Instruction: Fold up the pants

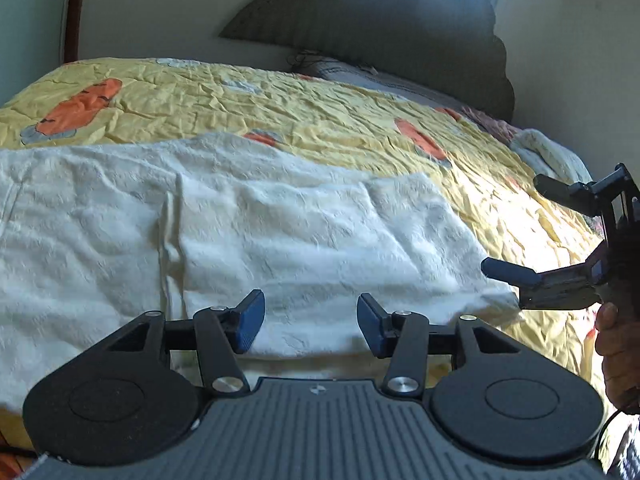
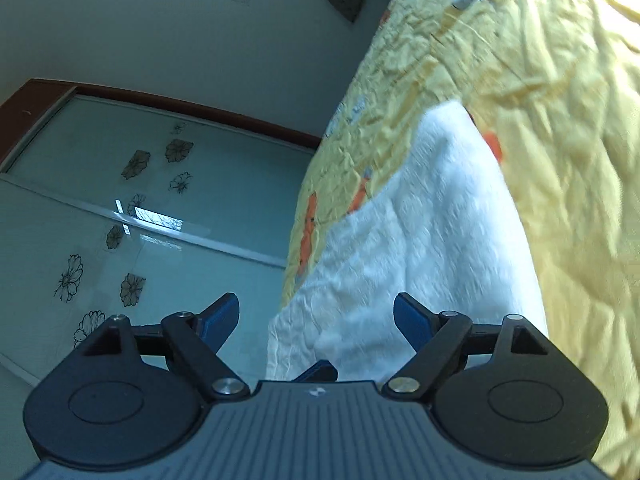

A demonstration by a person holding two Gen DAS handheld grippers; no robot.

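Left wrist view: white pants (image 1: 280, 232) lie on the yellow bedspread (image 1: 320, 112).

A bed (image 1: 360, 128) under a yellow quilt (image 1: 200, 96) meets a dark headboard (image 1: 400, 20), upper right; flowered glass doors (image 2: 120, 208) stand left.

Bed (image 1: 360, 128) w/ crumpled yellow quilt, orange and grey patches. White textured pants (image 1: 280, 232) lie flat across the near part, one edge reaching the bed's side. Grey pillow (image 1: 384, 80) at the head end, cream cloth (image 1: 548, 152) bunched at far right edge.
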